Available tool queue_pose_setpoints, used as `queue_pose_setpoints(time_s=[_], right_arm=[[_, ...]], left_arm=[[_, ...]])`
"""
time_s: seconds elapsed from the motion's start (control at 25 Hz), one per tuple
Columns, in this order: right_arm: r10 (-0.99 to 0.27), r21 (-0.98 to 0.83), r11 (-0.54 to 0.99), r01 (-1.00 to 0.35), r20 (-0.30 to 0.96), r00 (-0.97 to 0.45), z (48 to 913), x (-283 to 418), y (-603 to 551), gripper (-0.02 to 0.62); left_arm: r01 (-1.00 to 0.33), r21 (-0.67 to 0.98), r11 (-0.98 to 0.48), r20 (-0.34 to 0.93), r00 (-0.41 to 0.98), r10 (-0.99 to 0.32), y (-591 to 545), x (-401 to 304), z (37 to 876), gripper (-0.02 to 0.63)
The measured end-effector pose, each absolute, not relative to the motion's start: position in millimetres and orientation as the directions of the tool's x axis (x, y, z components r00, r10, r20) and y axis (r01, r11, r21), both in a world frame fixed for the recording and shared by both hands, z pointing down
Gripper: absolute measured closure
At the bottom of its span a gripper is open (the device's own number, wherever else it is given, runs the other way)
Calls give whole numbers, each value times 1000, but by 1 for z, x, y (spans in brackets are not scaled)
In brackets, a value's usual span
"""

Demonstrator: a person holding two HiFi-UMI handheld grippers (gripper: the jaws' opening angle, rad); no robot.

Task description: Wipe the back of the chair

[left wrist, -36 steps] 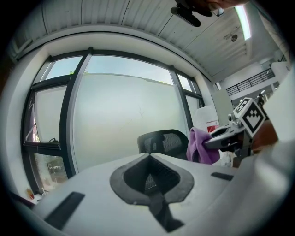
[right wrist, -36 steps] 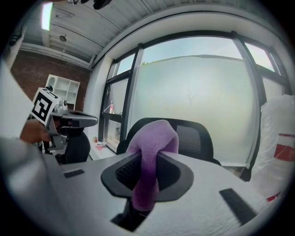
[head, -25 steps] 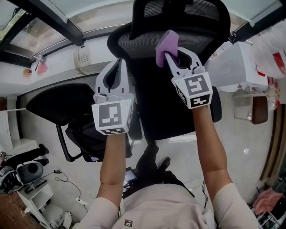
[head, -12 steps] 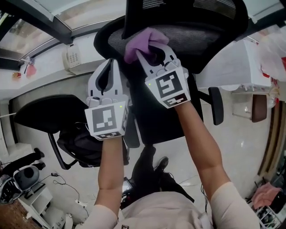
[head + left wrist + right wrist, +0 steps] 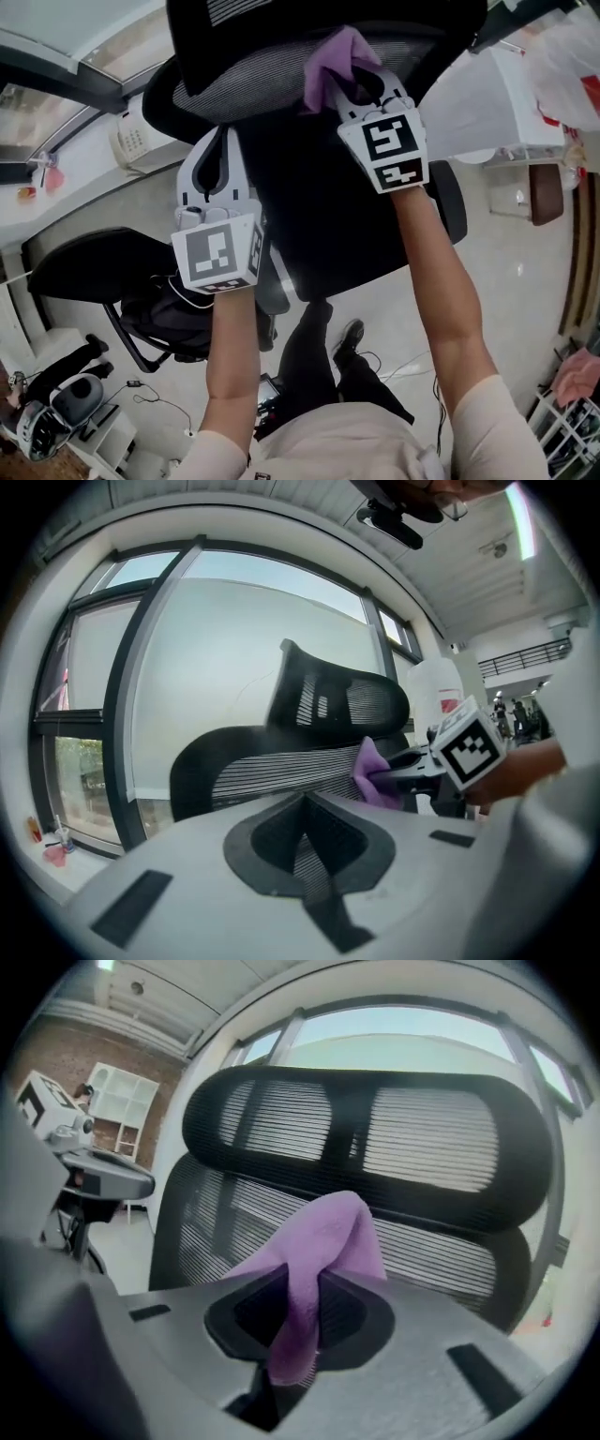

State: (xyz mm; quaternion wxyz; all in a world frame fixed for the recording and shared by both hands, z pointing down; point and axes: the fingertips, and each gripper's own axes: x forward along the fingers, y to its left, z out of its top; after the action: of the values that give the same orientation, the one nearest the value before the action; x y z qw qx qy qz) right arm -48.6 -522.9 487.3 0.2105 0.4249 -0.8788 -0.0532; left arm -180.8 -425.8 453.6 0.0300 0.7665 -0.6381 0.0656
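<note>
A pale, glossy floor is spreading across the lower frame. The mesh chair is standing on it at centre, a second black chair at left, and the person's shoe is resting just below centre.

Both bare forearms are stretched forward. The right gripper is held farther out than the left gripper, and its jaws are clamped on a purple cloth. The left gripper's jaws are pressed together with nothing between them. It is held lower, apart from the right forearm.
</note>
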Motion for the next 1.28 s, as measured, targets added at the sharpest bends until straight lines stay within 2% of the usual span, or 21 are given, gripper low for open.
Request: queue_pose_setpoints(time_s=[0.16,0.28,0.44,0.64,0.76,0.88,1.08,1.28], right_arm=[[-856,238,472,-849,353,-377,496,65,-558,535],[-886,207,381,-901,362,-291,496,119,-569,535],[-884,205,378,-903,369,-286,498,138,-570,535],[-879,201,399,-895,363,-310,497,130,-570,537],[-861,200,450,-870,356,-363,495,102,-562,537],[-812,212,556,-804,347,-469,494,38,-543,537],[-641,259,767,-588,359,-678,503,-108,-489,537],[-523,276,852,-445,388,-759,509,-186,-451,537]], left_arm=[[-967,-21,-254,132,249,-959,-437,-134,455,598],[-954,-9,-298,135,295,-946,-444,-104,458,598],[-944,-3,-330,138,327,-935,-447,-77,461,598],[-949,-9,-314,143,309,-940,-447,-81,462,598],[-961,-10,-276,145,272,-951,-444,-97,462,598],[-972,-11,-234,147,230,-962,-437,-119,463,598],[-991,-28,-128,142,123,-982,-419,-170,459,598],[-998,-25,-50,143,46,-989,-400,-219,461,598]])
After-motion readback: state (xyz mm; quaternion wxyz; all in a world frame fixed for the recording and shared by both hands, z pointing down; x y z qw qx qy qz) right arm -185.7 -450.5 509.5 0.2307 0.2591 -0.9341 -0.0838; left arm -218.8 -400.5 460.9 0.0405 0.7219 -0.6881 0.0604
